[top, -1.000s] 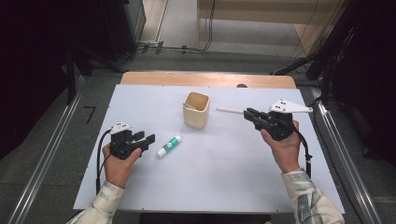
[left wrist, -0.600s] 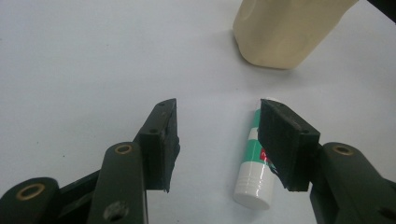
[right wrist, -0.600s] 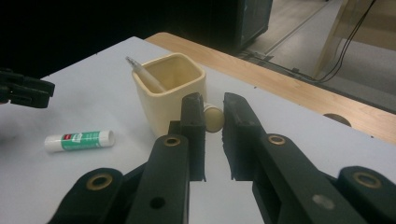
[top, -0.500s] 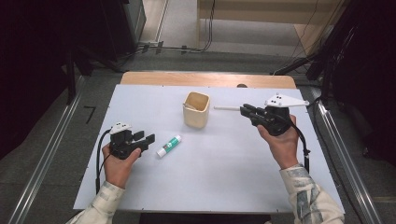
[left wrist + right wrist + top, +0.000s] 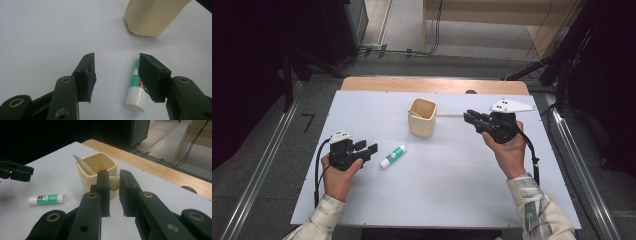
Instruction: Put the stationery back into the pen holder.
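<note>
A cream square cup [image 5: 422,126] stands at the middle back of the white table. My right gripper [image 5: 468,118] hovers to its right, shut on the blunt end of a thin cream pen [image 5: 449,115]. The pen's tip reaches over the cup's opening. In the right gripper view the pen [image 5: 85,165] slants across the cup [image 5: 87,181] past my right gripper [image 5: 113,173]. A green-and-white glue stick [image 5: 392,156] lies flat, just right of my left gripper [image 5: 368,146]. In the left gripper view my left gripper [image 5: 117,58] is open, and the glue stick [image 5: 133,97] lies partly behind its right jaw, untouched.
The white table [image 5: 452,195] has a wooden strip [image 5: 432,84] along its far edge. Metal rails [image 5: 257,175] run down both sides on the floor, and cables lie behind the table. In the right gripper view the left gripper [image 5: 17,171] shows at far left.
My right gripper has moved left with the pen, bringing its tip from beside the cup to over the opening. The left gripper and the glue stick have stayed still.
</note>
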A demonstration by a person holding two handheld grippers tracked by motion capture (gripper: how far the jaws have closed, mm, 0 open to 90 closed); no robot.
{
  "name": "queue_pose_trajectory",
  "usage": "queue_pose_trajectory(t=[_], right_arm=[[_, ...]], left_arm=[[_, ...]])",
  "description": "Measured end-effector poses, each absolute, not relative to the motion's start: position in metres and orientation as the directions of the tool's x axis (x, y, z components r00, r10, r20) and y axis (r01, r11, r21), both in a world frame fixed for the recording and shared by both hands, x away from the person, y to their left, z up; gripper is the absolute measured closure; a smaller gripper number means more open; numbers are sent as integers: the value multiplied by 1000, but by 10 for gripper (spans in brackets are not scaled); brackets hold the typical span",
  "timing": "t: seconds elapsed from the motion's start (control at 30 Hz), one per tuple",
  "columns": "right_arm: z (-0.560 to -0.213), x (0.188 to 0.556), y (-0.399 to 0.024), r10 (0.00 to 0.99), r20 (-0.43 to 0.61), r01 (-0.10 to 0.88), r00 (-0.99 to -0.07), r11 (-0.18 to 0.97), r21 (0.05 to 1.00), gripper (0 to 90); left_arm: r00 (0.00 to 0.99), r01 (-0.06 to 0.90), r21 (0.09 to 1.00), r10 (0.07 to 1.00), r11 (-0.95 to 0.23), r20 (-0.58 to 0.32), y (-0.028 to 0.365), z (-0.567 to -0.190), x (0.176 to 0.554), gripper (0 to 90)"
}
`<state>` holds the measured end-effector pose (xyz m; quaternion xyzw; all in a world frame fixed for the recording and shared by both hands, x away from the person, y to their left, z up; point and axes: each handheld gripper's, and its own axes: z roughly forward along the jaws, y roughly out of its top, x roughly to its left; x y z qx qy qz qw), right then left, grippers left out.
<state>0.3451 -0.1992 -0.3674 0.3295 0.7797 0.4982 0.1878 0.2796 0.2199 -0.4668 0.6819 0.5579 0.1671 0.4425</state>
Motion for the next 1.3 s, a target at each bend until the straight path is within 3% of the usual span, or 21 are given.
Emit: queue_pose_trajectory(t=[0.83, 1.3], right_arm=[[-347, 346, -190, 691, 18, 284, -722, 273, 919, 775], [-357, 360, -161, 671, 18, 310, -742, 320, 895, 774]], left_arm=[[323, 611, 791, 907, 17, -269, 221, -467, 280, 483], [326, 611, 792, 906, 17, -270, 221, -467, 280, 483]])
